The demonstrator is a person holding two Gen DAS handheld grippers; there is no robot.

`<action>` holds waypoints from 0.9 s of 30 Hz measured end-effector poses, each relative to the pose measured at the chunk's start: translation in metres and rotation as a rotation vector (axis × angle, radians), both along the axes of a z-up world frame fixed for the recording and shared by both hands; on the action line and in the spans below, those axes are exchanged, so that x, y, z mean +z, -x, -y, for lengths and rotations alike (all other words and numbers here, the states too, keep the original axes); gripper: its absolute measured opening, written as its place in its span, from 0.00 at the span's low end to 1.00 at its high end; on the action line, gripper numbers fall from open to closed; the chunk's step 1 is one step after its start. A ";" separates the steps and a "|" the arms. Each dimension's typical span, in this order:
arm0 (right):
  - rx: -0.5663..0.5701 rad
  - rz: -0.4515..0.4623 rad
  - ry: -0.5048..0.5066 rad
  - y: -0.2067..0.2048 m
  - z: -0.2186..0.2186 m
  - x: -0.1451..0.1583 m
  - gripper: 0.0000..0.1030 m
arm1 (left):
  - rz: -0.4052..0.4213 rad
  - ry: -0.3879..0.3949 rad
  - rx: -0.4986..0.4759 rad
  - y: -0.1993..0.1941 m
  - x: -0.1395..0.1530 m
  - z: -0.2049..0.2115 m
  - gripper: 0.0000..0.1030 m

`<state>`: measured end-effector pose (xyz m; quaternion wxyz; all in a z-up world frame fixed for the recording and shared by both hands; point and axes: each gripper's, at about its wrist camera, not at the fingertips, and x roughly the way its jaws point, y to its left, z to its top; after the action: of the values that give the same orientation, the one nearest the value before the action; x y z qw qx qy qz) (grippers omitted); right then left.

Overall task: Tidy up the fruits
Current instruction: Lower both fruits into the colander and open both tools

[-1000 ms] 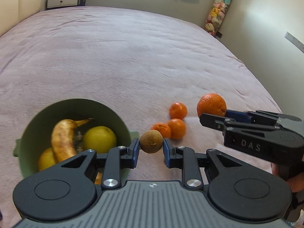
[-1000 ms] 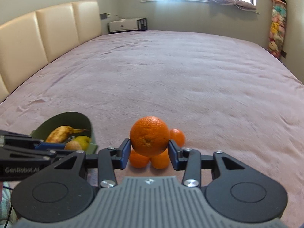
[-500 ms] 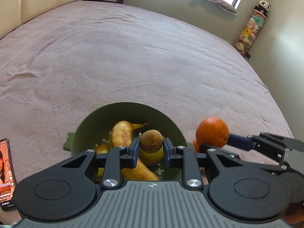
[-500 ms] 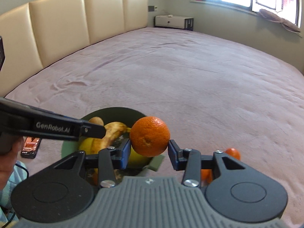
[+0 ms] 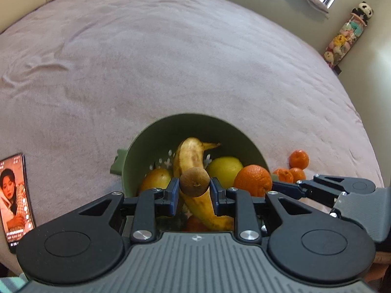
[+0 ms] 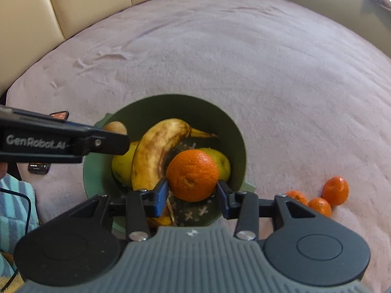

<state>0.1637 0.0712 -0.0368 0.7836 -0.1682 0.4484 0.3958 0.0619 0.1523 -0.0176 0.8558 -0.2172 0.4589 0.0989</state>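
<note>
A green bowl (image 5: pixel 195 124) (image 6: pixel 234 131) on the pink bed holds a browned banana (image 5: pixel 189 155) (image 6: pixel 151 151) and yellow lemons (image 5: pixel 224 167) (image 6: pixel 121 162). My left gripper (image 5: pixel 194 190) is shut on a brown kiwi (image 5: pixel 194 182) and holds it over the bowl. My right gripper (image 6: pixel 193 191) is shut on a large orange (image 6: pixel 192 174) (image 5: pixel 253 179), also over the bowl. Three small tangerines (image 5: pixel 297 162) (image 6: pixel 334 190) lie on the bed to the right of the bowl.
A phone (image 5: pixel 14 197) with a lit screen lies on the bed to the left. A padded headboard (image 6: pixel 73 7) stands at the far left. A striped blue cloth (image 6: pixel 14 210) is at the near left edge.
Both grippers have moved left and down over the bowl with their fruit. The bowl now sits centred under both sets of fingers and the tangerines have shifted to the right.
</note>
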 end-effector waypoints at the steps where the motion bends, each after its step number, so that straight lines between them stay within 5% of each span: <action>1: -0.001 -0.013 0.005 -0.002 0.000 -0.001 0.39 | -0.015 0.019 0.003 0.000 -0.003 -0.003 0.28; 21: -0.020 -0.136 0.038 -0.013 -0.005 -0.016 0.39 | -0.177 0.076 -0.008 -0.005 -0.030 -0.008 0.29; 27: -0.055 -0.104 -0.002 -0.014 0.003 -0.004 0.46 | -0.199 0.048 -0.037 -0.008 -0.032 -0.004 0.29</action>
<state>0.1774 0.0678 -0.0412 0.7699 -0.1342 0.4927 0.3828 0.0702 0.1558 -0.0492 0.8023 -0.2181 0.5478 0.0931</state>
